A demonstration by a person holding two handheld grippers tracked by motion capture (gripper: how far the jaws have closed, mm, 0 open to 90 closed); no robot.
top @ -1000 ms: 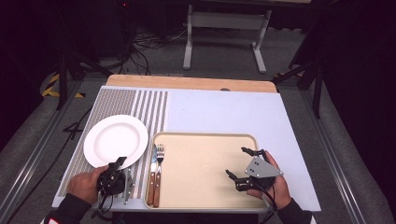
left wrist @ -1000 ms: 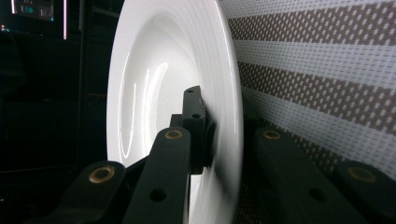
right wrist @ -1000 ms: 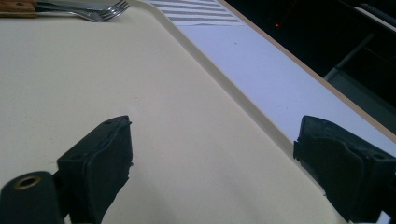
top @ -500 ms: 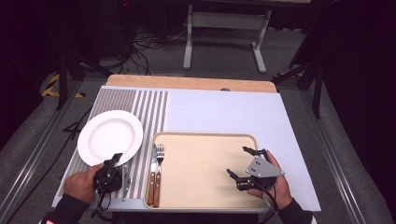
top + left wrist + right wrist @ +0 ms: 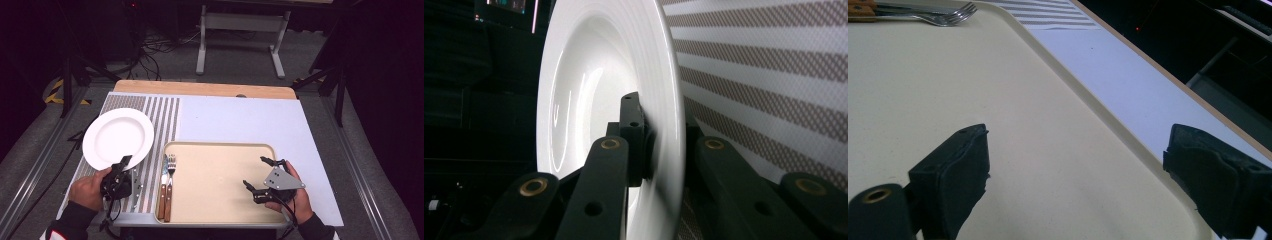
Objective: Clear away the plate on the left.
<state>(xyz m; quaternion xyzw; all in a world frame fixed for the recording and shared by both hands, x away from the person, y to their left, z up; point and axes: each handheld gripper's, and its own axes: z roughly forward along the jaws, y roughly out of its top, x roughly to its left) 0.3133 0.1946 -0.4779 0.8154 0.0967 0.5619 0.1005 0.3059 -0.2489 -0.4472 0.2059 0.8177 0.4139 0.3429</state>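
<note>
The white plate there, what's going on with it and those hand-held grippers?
A person is working at a table with a hand-held gripper in each hand. The left hand-held gripper is clamped on the near rim of the white plate, tilting it up off the striped mat. The right hand-held gripper hovers open above the beige tray, holding nothing. A fork and a knife with wooden handles lie at the tray's left edge.

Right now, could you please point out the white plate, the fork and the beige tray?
white plate (image 5: 117, 137), high view, middle of its well.
fork (image 5: 171, 162), high view, its tines.
beige tray (image 5: 220, 145), high view, its far rim.
</note>
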